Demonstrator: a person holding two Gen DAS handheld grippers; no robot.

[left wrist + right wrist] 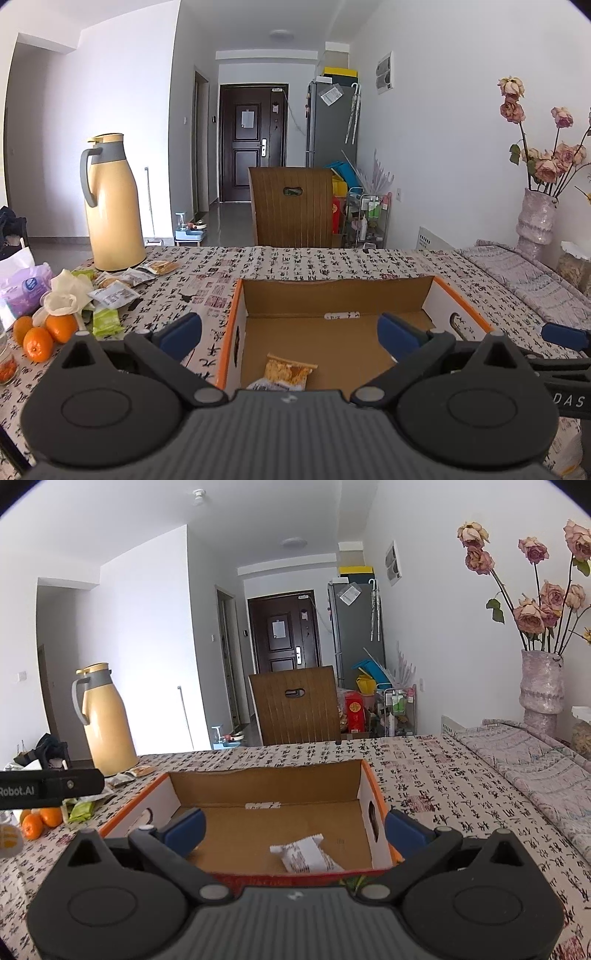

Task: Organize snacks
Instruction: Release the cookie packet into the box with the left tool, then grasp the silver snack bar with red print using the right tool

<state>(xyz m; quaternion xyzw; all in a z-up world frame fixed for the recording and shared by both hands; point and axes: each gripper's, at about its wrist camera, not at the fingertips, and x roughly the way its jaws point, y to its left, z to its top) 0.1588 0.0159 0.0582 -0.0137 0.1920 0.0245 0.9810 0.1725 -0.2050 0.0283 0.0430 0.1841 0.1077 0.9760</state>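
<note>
Centre-bottom of both wrist views you've got the open cardboard box [334,295] with the orange rim, sitting on the table [295,262] with its calligraphy-print cloth. Your left gripper [290,334] hangs over the near edge of the box, jaws spread wide, nothing between the blue pads [181,332]. Right below it, on the box floor, lies one snack packet [286,373] with an orange-brown clear front, low centre of the left view. Your right gripper [295,829] is also wide apart and empty, over the box's near wall. A white snack packet [306,856] lies inside the box in front of it, low centre of the right view, tilted.

Left of the box in the left view, more loose snack packets [114,291] are piled on the cloth, including a green packet [105,321], near the base of the yellow thermos jug [110,206]. Lower left: three oranges [40,334] touching each other, a white cloth flower [68,295] above them, a purple tissue pack [26,291] at the left edge. Right edge: a vase [535,221] of dried roses on a folded grey cloth. A wooden chair back [291,206] stands beyond the table's far edge, centre frame.
</note>
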